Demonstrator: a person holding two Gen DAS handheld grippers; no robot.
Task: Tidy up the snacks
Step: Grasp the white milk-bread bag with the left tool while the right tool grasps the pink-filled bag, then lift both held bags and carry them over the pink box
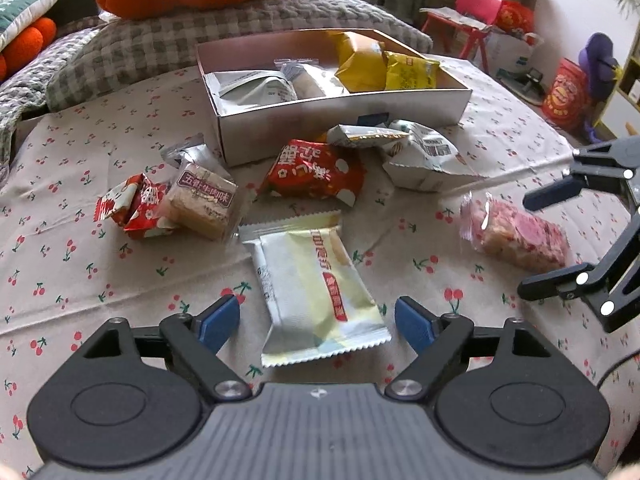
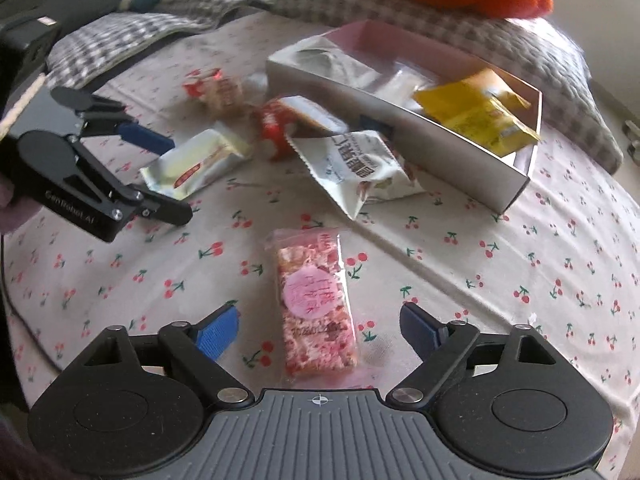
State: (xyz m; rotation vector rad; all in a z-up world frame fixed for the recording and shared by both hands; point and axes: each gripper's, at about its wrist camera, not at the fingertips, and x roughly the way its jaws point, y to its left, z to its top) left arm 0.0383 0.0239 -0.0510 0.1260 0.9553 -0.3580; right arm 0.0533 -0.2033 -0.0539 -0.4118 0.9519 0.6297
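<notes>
1. Through the left wrist camera, my left gripper (image 1: 316, 322) hung released, its blue pads well apart on either side of the pale yellow and white foil wrapper with the red label (image 1: 316, 284), touching nothing. That packet lay flat on the cherry-print bedsheet (image 1: 120, 280), askew to the pads. I judged that closing here might catch only a crimped edge, and the slick foil could slide out on the lift.

2. In the same view, the shallow white cardboard box (image 1: 340, 114) sat beyond a clutter of packets, with yellow and silver bags already inside. The red snack bag with white flowers (image 1: 316, 172) and the silver-white crinkled bag (image 1: 424, 156) lay in front of its near wall. I feared a low carry would snag on them or nudge the light box across the soft bedding.

3. Through the right wrist camera, my right gripper (image 2: 320, 330) was likewise released, straddling the clear-wrapped pink and white puffed bar with a round pink sticker (image 2: 316, 312), which lay lengthwise between the pads. I reckoned a hard squeeze could crush it.

4. There too, the left gripper (image 2: 172, 176) hovered just beside its yellow packet. Both hands heading boxward together risked a collision, I thought.
</notes>
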